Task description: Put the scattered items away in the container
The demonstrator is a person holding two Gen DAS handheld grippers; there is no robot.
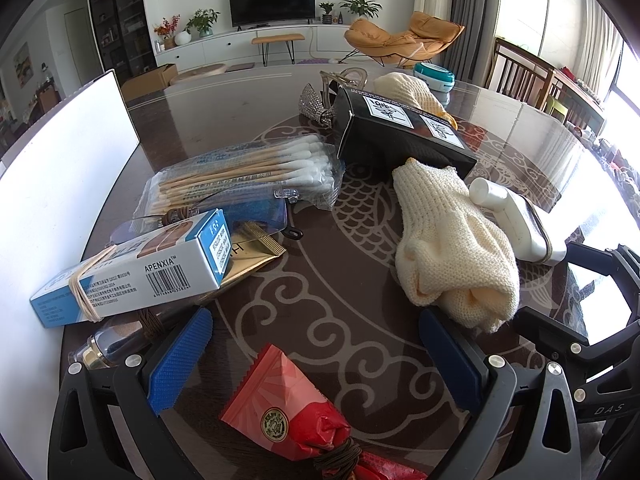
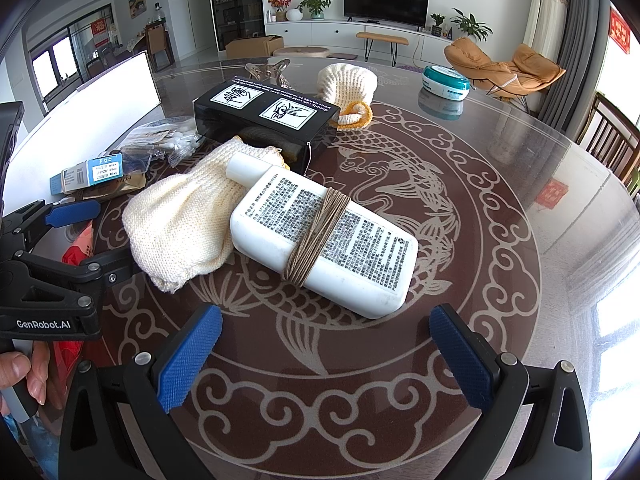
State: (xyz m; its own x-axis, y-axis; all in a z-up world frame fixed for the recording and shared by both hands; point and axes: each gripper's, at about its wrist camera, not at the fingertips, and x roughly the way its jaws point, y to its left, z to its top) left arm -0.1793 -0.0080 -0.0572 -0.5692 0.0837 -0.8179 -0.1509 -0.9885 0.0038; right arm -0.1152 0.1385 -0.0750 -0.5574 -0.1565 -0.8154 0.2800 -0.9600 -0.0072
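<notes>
We see the left gripper (image 1: pixel 316 356) spread wide and empty above the dark patterned surface (image 1: pixel 332 280), with a red candy wrapper (image 1: pixel 288 408) lying between its blue pads (image 1: pixel 180 360). Just ahead of its right finger lies a cream knitted glove (image 1: pixel 452 248), which touches the white bottle (image 1: pixel 516 220) beside it. To the left a blue and white carton (image 1: pixel 132 272), banded with a rubber band, rests on a gold sachet (image 1: pixel 252 252) and a pair of rimless glasses (image 1: pixel 236 212); behind them sits a clear pack of cotton swabs (image 1: pixel 256 172). A small glass vial (image 1: pixel 108 344) lies under the carton's near edge. The black box (image 1: pixel 396 128) lies on its side behind the glove, with a second knitted glove (image 1: pixel 412 88), a rhinestone shoe (image 1: pixel 320 104) and a teal tin (image 1: pixel 434 76) farther back. The white container (image 1: pixel 60 184) stands along the left edge. From the right wrist view, the right gripper (image 2: pixel 324 356) is also spread open and holds nothing, hovering just short of the white bottle (image 2: pixel 324 240), which lies flat with brown cord (image 2: pixel 320 236) wound around its middle. A hand (image 2: pixel 24 376) grips the left gripper's handle at the frame's left edge.
</notes>
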